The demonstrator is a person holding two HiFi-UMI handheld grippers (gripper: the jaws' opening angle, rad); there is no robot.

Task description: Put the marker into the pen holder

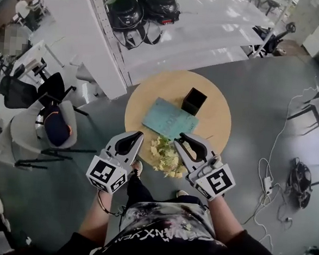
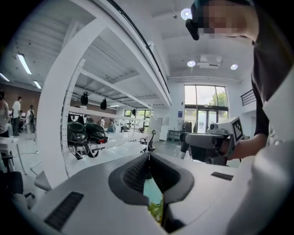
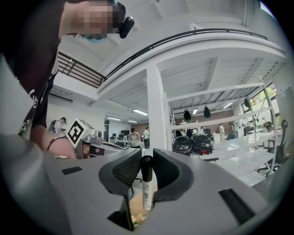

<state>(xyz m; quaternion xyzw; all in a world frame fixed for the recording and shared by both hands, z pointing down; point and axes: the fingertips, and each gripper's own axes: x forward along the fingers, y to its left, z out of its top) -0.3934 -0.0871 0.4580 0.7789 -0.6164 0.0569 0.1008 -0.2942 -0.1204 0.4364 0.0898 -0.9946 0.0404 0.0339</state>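
Now you are carrying, I judge. In the head view the black pen holder [image 1: 194, 101] stands on the far side of the round table [image 1: 216, 128], beyond a teal sheet [image 1: 170, 119]. It is well apart from both grippers, which hang over the near edge. In the left gripper view, your left gripper [image 2: 148, 158] has its jaws together on nothing. In the right gripper view, your right gripper [image 3: 147, 160] is clamped on the marker [image 3: 146, 188], with the black cap at the jaw tips and the white printed barrel running back. Next, reach far, line it up over the holder's open top, then release.
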